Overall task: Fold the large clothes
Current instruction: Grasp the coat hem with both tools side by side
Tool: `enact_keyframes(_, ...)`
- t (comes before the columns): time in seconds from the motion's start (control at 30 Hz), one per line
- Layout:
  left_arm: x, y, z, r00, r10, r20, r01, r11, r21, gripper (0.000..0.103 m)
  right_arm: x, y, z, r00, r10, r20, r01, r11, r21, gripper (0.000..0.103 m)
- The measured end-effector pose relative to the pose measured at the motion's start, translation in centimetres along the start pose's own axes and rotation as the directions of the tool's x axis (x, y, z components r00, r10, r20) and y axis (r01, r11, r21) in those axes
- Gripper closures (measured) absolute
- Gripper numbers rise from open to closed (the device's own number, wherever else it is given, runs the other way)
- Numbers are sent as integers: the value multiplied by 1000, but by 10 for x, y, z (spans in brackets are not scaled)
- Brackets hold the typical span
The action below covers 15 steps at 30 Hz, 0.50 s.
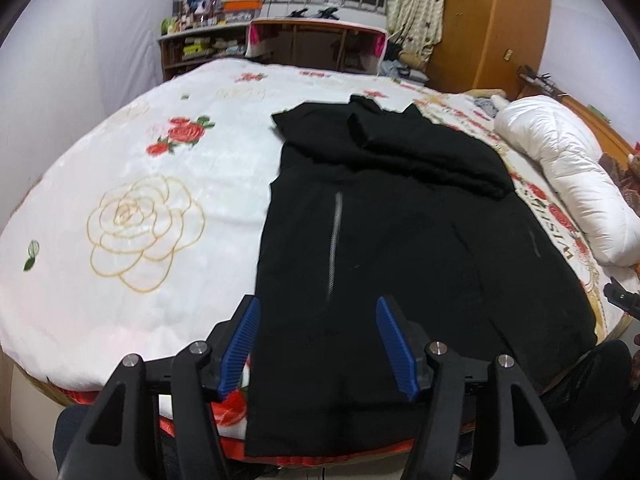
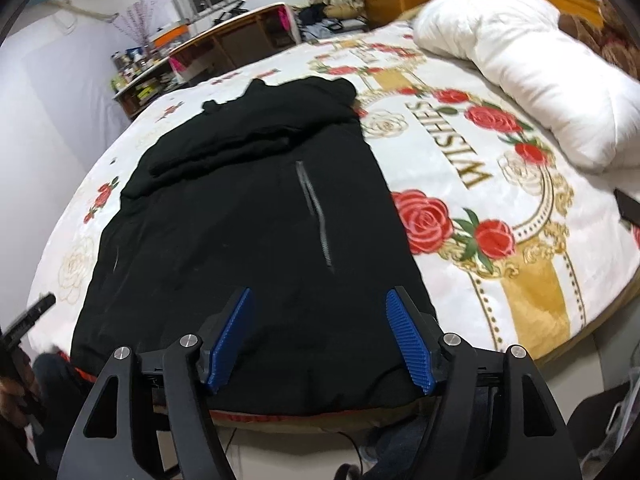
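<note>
A large black garment (image 1: 400, 248) with two grey zippers lies flat on the bed, its sleeves folded across the far end. Its near hem hangs over the bed's front edge. It also shows in the right wrist view (image 2: 240, 240). My left gripper (image 1: 318, 306) is open and empty, above the garment's near left corner. My right gripper (image 2: 318, 298) is open and empty, above the garment's near right part. The tip of the other gripper shows at the right edge of the left wrist view (image 1: 622, 300) and at the left edge of the right wrist view (image 2: 28, 320).
The bed carries a white floral blanket (image 1: 140, 200) with roses and the word WISHES (image 2: 452, 140). A white rolled duvet (image 2: 532, 64) lies at the right. Shelves (image 1: 200, 48), a desk (image 1: 316, 40) and a wooden wardrobe (image 1: 488, 20) stand behind the bed.
</note>
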State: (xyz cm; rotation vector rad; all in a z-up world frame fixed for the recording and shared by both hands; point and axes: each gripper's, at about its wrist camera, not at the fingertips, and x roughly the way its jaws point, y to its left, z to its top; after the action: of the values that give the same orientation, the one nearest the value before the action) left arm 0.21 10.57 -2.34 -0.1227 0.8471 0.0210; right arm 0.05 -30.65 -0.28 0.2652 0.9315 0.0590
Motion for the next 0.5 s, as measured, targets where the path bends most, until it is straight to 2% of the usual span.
enact_keyframes(0.27, 35, 29, -15, 994, 14, -108, -23, 996, -81, 40, 27, -35, 11, 996, 28, -85, -20, 995, 101, 33)
enact_keyframes(0.43, 55, 32, -28, 983, -8, -181, -12, 994, -108, 40, 54, -52, 9, 981, 35, -188, -1, 984, 179, 33)
enact_keyframes(0.5, 63, 29, -34, 977, -43, -211, 18, 992, -121, 40, 63, -57, 8, 974, 19, -226, 28, 979, 201, 33)
